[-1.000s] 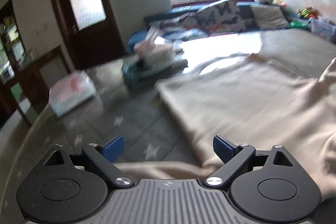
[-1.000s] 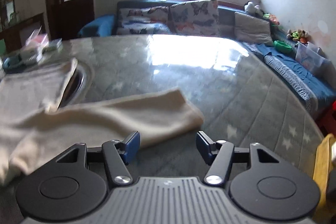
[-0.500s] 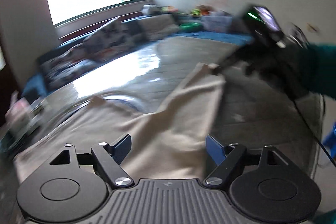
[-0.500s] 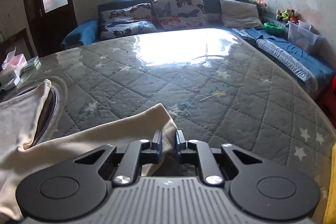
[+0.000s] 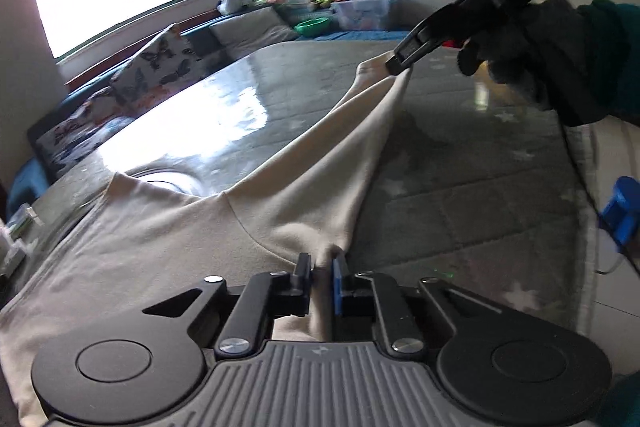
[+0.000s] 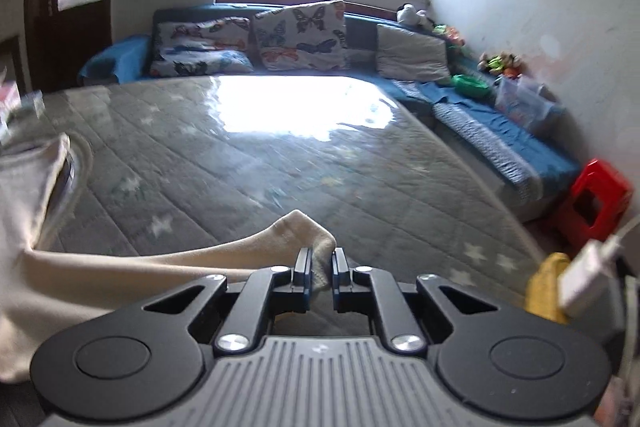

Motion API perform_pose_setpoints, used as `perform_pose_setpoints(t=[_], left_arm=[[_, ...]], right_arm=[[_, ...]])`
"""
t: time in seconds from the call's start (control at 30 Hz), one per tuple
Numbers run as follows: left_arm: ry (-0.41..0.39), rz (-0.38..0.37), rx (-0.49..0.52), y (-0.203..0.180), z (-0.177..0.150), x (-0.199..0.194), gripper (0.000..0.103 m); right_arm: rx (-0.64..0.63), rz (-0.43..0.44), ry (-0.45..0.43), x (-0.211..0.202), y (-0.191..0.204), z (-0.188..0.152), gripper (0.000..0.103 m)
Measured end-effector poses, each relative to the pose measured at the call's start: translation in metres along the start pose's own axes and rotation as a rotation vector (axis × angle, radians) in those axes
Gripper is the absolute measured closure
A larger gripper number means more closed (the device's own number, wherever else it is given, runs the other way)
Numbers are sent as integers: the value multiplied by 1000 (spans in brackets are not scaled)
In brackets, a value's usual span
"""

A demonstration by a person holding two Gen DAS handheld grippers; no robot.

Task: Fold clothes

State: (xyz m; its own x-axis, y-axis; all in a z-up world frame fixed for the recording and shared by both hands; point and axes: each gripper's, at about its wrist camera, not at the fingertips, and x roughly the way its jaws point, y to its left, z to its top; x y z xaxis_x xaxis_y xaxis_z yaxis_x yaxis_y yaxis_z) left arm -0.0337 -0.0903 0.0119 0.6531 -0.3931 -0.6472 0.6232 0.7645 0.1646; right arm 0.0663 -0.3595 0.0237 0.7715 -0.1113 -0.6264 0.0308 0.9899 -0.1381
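Note:
A cream long-sleeved garment (image 5: 160,247) lies spread on the grey quilted bed (image 5: 460,195). My left gripper (image 5: 321,261) is at the garment's near edge, by the base of the sleeve. Its jaws are closing, and a fold of cloth is pinched between the pads. The sleeve (image 5: 332,151) stretches up and away to my right gripper (image 5: 394,67), held by a gloved hand (image 5: 532,59). In the right wrist view that gripper (image 6: 320,261) is shut on the sleeve's cuff (image 6: 308,231), which hangs lifted above the bed (image 6: 280,163).
A blue sofa with butterfly cushions (image 6: 298,35) runs along the far and right walls under the window. A red stool (image 6: 596,203) stands at the bed's right side. A blue object (image 5: 622,215) and a cable sit near the bed's right edge.
My left gripper swung right across the garment and its jaws came together on the cloth. The right gripper shut on the cuff and lifted it, pulling the sleeve taut.

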Motion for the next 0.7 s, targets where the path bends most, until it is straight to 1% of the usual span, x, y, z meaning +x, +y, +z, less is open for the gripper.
perform_pose_setpoints(t=[0.13,0.2,0.23,0.27,0.33,0.37,0.4,0.47,0.57,0.6,0.67,0.7], left_arm=[[-16,-85,6,-10,-7,-11,92],[-22,-105,20,-15,-10,-14,92],[-23,-107,20,-16,-10,-16,89],[-22,-108,19,-16,-10,-18,87],[-27,-112,-4,-11,-10,-23,86],[-32,-113,-19,-6,-9,-27,82],[-37,-114,-34,-1,-8,-31,78],[-47,-93,-60,8,-6,-38,62],[-61,-33,-88,26,-4,-49,58],[-60,-1,-101,36,-4,-53,57],[-45,74,-138,57,-3,-53,55],[-35,119,-160,69,-3,-53,55]], right_arm=[[-15,-73,26,-13,-7,-17,94],[-1,-90,80,-10,-8,-24,93],[-1,-93,90,-10,-8,-27,91],[-11,-95,84,-12,-6,-27,87],[-34,-104,54,-19,0,-20,86],[-46,-93,36,-23,3,-14,86],[-54,-74,18,-28,6,-8,86],[-71,-17,-6,-34,14,5,85],[-93,122,-18,-35,38,27,85],[-101,188,-16,-32,50,35,85],[-121,276,-9,-23,73,47,85],[-131,307,-6,-18,85,52,85]])
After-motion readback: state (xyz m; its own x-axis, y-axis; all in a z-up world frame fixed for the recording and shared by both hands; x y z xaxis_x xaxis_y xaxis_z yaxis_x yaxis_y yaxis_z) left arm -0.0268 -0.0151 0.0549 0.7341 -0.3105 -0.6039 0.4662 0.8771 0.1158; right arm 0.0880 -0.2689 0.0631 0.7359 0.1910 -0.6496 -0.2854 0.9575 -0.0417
